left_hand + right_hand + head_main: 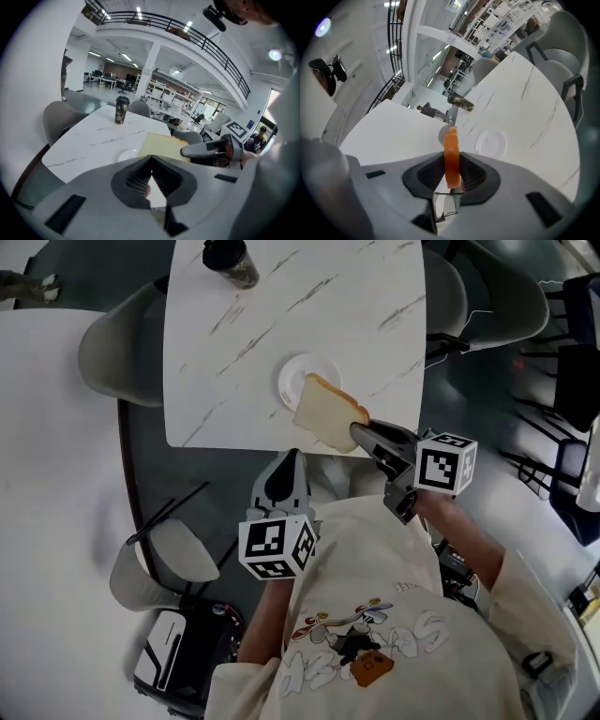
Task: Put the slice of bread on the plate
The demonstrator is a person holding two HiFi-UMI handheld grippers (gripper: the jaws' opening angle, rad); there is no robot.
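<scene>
White marble table (281, 334), grey chairs (117, 357) around; dark floor (487, 399); railed mezzanine (187, 32), ceiling strip lights (139, 9).

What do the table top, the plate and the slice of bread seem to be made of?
The table top looks like marble or a marble-print laminate: white, smooth, with thin grey veins. Which of the two it is cannot be told. The plate is plain white and smooth, perhaps ceramic or paper. The slice of bread shows a pale, soft crumb and an orange-brown crust.
</scene>
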